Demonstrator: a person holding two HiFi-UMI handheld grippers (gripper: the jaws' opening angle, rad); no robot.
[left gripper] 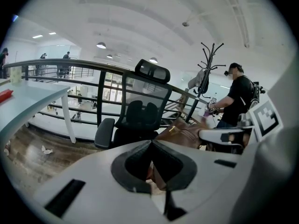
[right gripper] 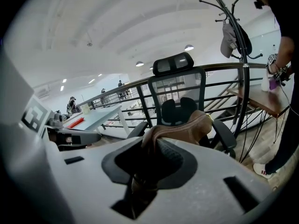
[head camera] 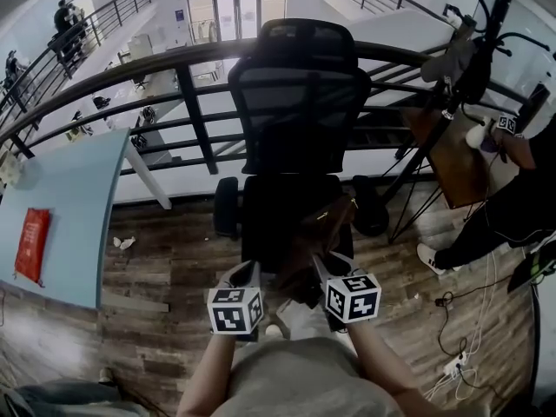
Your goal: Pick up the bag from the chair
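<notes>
Wood planks, dark and worn, make up the floor [head camera: 156,328] beneath you. A black railing [head camera: 130,81] curves across the far side from left to right. A pale blue table [head camera: 74,198] takes up the left.

The black chair [head camera: 300,102] stands at centre with its mesh back and headrest toward the railing and its seat toward you. A black stand [head camera: 452,102] rises at the far right with a pale item hung on it, beside a small brown table [head camera: 456,163]. A person [head camera: 512,207] in dark clothes stands at the right edge next to that small table.

The brown bag [head camera: 323,228] is at the near right part of the chair seat, just ahead of your right gripper. The views do not settle whether its base rests on the seat or hangs clear of it.

Your right gripper [head camera: 323,272] reaches in from the near side. In the right gripper view its fingers are clamped on a fold of the bag's brown leather, with the bag body rising in front of the chair back.

Your left gripper [head camera: 248,278] hovers just left of the right one, over the near edge of the seat. In the left gripper view its fingers are together.

White cables [head camera: 465,354] lie on the floor at the near right. A red packet [head camera: 32,243] lies flat on the table's left part. A white scrap [head camera: 124,242] lies on the floor near the table.
</notes>
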